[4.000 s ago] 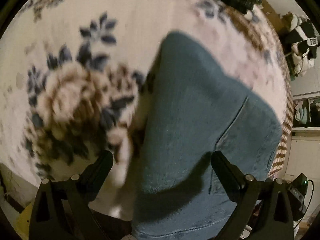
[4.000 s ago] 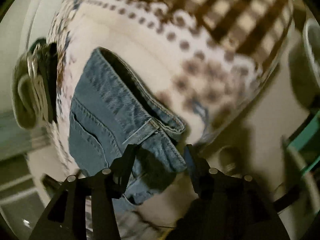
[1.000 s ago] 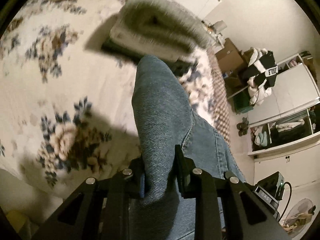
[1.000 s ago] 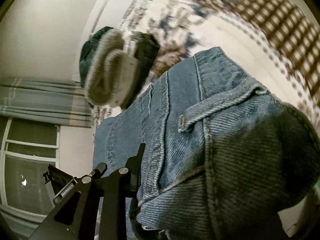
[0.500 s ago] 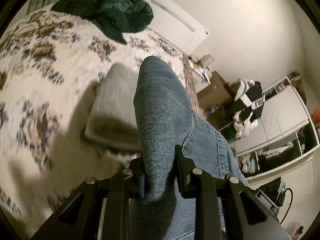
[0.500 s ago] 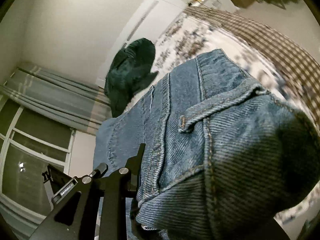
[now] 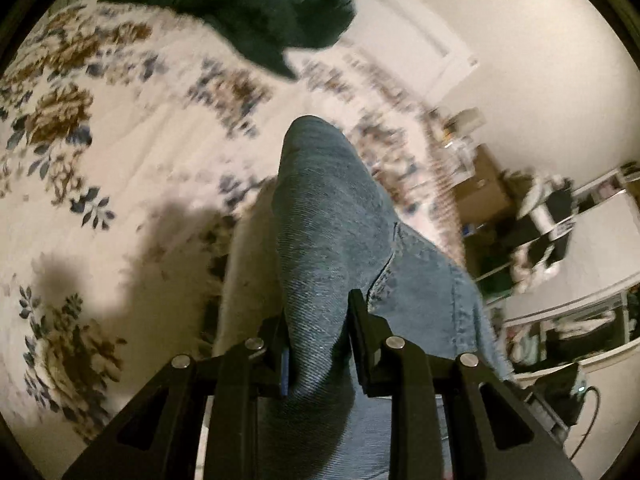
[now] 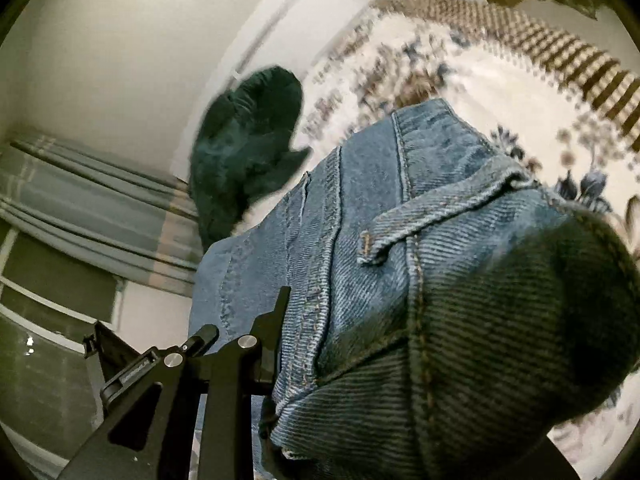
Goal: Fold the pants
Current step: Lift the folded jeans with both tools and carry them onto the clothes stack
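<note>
The blue denim pants [image 7: 332, 216] are folded into a bundle and held in the air above the floral bedspread [image 7: 104, 128]. My left gripper [image 7: 318, 320] is shut on a fold of the denim, which rises between its fingers. In the right wrist view the pants [image 8: 400, 248] fill the frame, waistband and belt loop up close. My right gripper [image 8: 320, 344] is shut on the waistband; only its left finger [image 8: 276, 320] shows, the other is hidden under the cloth.
A dark green garment [image 7: 256, 4] lies at the far end of the bed, also in the right wrist view [image 8: 244, 152]. A pale folded item [image 7: 248, 248] lies just under the pants. Shelves and clutter [image 7: 544, 216] stand at the right. Curtains [image 8: 80, 208] hang at the left.
Both grippers closed on the pants and lifted them off the bed. In the last half second they carried the bundle onward over the pale folded item, and the view is blurred by motion.
</note>
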A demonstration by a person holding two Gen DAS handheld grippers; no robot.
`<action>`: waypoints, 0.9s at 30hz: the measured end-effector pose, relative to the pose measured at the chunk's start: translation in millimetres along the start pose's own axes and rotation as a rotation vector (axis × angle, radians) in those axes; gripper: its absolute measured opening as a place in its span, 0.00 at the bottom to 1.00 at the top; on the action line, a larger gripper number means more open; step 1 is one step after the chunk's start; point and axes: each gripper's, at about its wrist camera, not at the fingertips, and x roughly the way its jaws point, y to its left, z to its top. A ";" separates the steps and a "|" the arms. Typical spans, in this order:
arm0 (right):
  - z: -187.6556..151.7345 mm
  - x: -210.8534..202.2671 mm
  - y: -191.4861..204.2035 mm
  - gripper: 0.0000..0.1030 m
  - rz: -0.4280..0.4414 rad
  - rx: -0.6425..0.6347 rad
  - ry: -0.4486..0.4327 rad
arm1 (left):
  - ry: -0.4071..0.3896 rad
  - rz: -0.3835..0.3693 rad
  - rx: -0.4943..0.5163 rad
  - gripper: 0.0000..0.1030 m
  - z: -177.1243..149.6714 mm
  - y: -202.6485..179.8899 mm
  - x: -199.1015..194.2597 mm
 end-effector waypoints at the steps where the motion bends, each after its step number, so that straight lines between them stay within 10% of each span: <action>1: -0.6 13.8 -8.4 0.27 -0.021 0.003 0.018 | 0.021 0.012 -0.008 0.21 -1.7 7.9 9.5; 11: -11.2 -2.5 -59.0 0.42 -0.036 0.098 0.087 | 0.034 0.006 -0.015 0.22 -7.1 18.2 8.2; 20: -6.3 -17.0 -66.3 0.37 -0.236 0.053 0.066 | 0.052 0.055 0.041 0.25 -8.5 5.0 6.6; 27: -14.0 -35.4 -16.5 0.58 -0.437 -0.126 0.065 | 0.020 0.228 0.152 0.30 -22.3 -25.5 -20.9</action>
